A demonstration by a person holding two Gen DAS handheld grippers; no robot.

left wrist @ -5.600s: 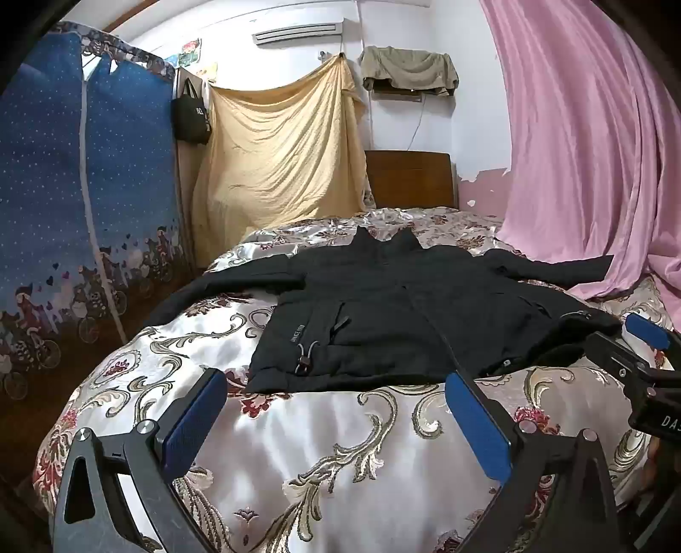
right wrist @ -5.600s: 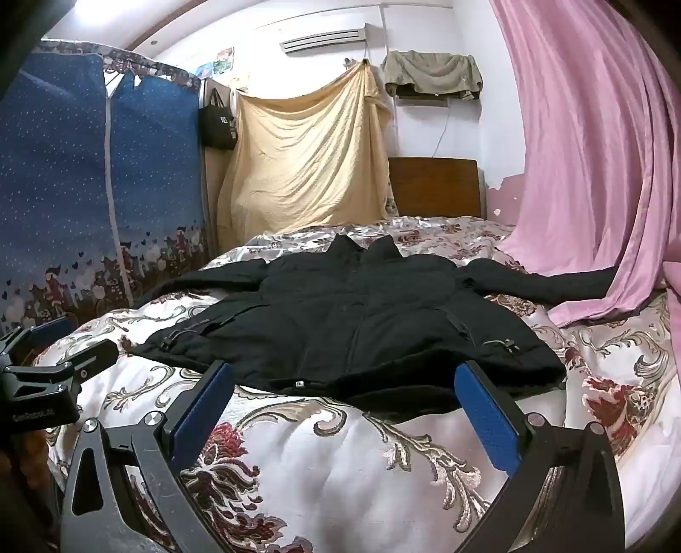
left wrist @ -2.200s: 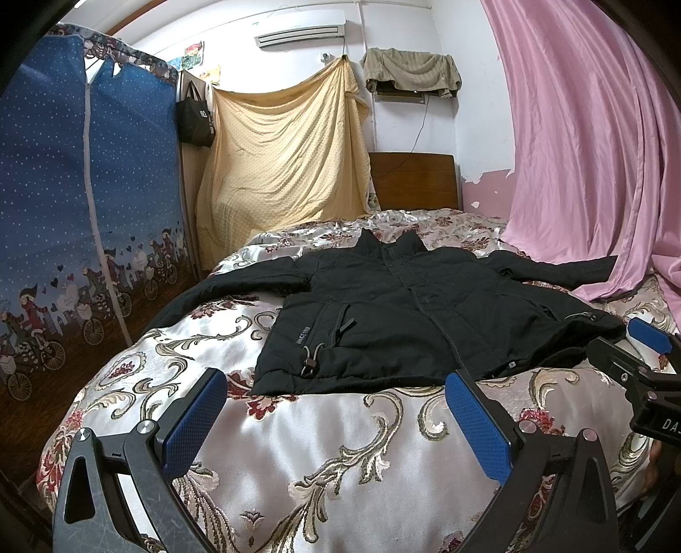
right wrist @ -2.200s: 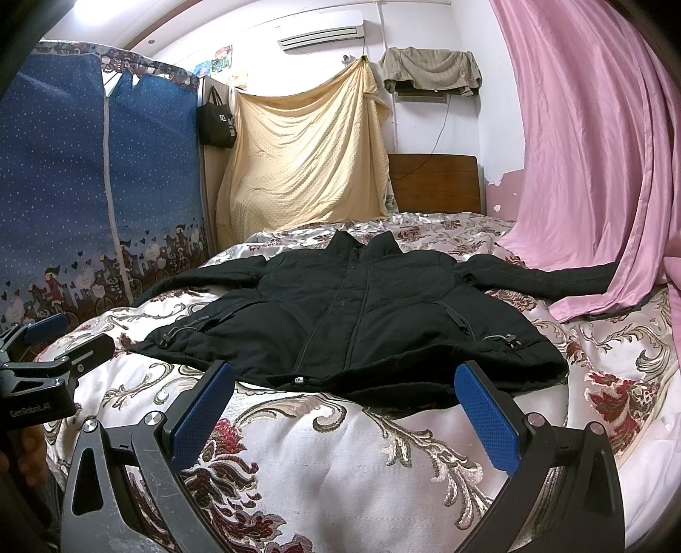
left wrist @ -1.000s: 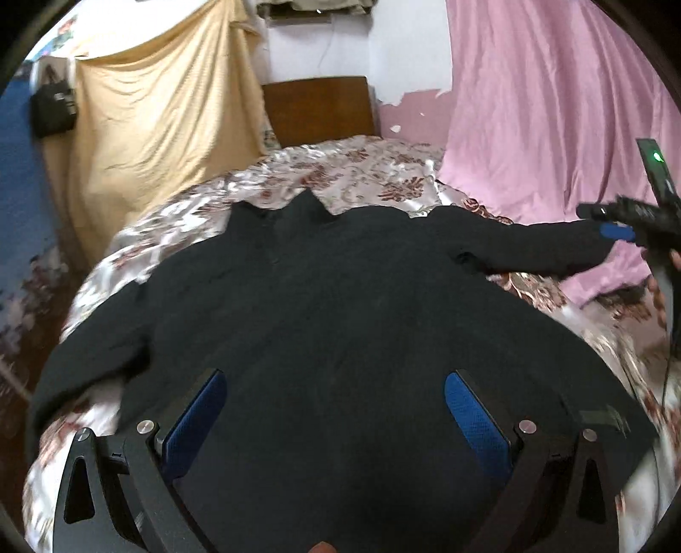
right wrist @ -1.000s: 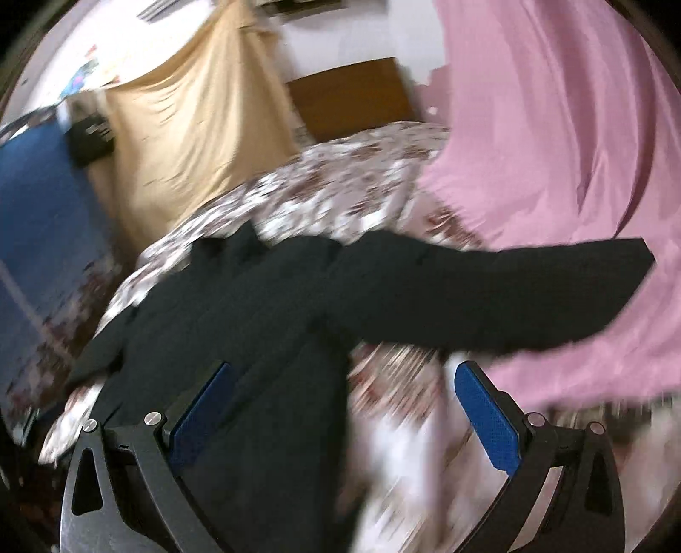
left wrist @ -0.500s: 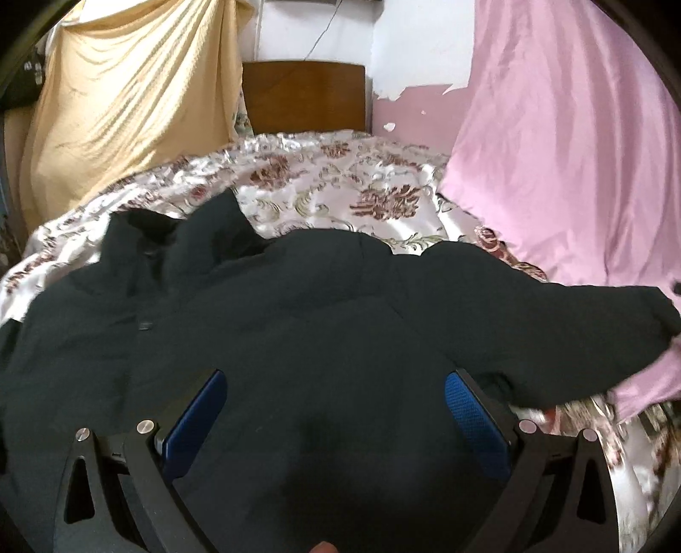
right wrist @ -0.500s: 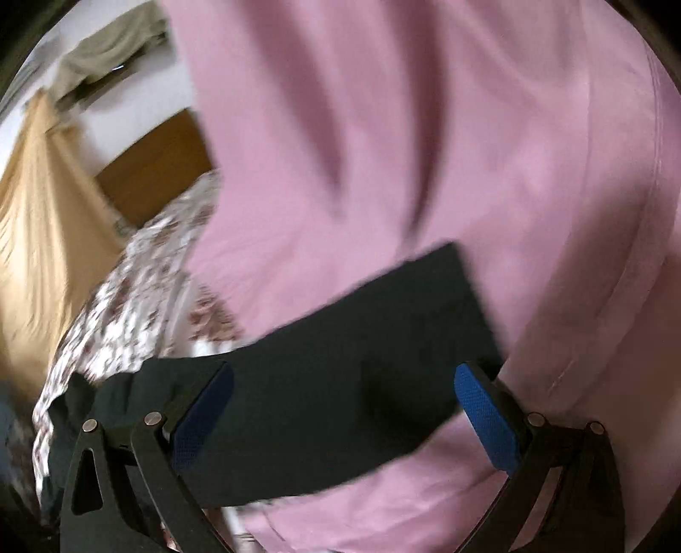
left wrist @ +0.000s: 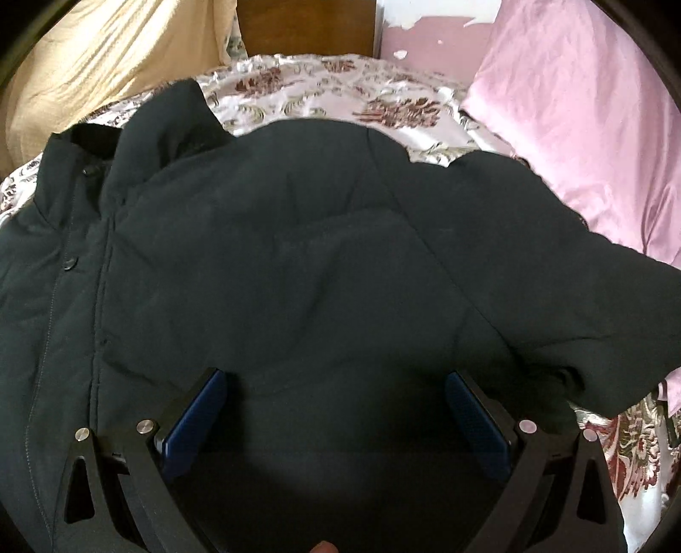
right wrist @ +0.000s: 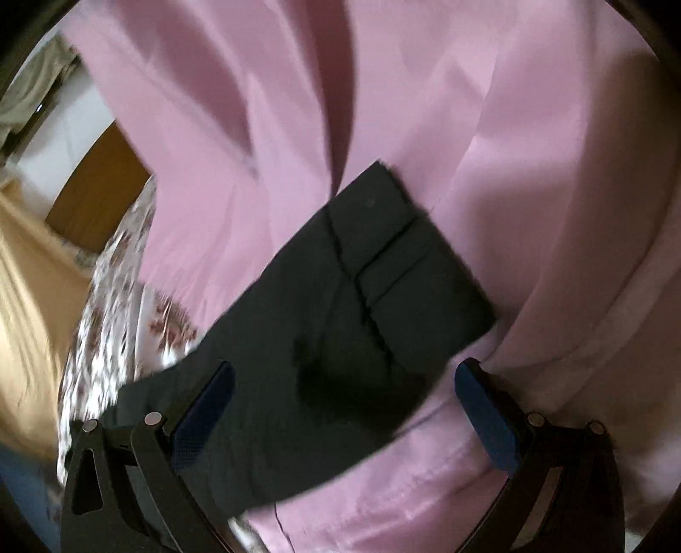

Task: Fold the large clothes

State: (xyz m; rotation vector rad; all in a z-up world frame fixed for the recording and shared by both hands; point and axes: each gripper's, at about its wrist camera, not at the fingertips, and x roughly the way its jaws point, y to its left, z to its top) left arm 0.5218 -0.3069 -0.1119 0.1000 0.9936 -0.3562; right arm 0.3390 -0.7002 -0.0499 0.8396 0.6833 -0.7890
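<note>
both tools spread wide over the jacket, sleeve end lying on the curtain

the black jacket [left wrist: 298, 263] lies spread on the bed [left wrist: 340, 85], front up, collar [left wrist: 166, 115] toward the wooden headboard [left wrist: 306, 25]. the left tool [left wrist: 336, 408] hangs low over the chest of the jacket with its blue pads [left wrist: 196, 421] wide apart and nothing between them; it is released, and whether the pads touch the cloth cannot be told. the right tool [right wrist: 344, 408] is likewise spread and empty, poised over the sleeve [right wrist: 340, 319], whose cuff [right wrist: 408, 263] rests against the pink curtain [right wrist: 489, 149]. that view is smeared by motion, so the gap between pads and sleeve is not clear.

judging from this, the sleeve fold has not begun, and the next move is probably a pinch on the sleeve near its cuff.

what could go wrong:
- the curtain lies right under and beside the cuff. a pinch set too deep or too far out would catch pink cloth along with the sleeve and drag it onto the bed.
- the jacket looks thick and padded. a shallow bite may slip off, or take only the top layer.
- the bed cover looks glossy and slippery; pulling the sleeve across could slide the whole jacket unless the left tool presses the body down.
</note>
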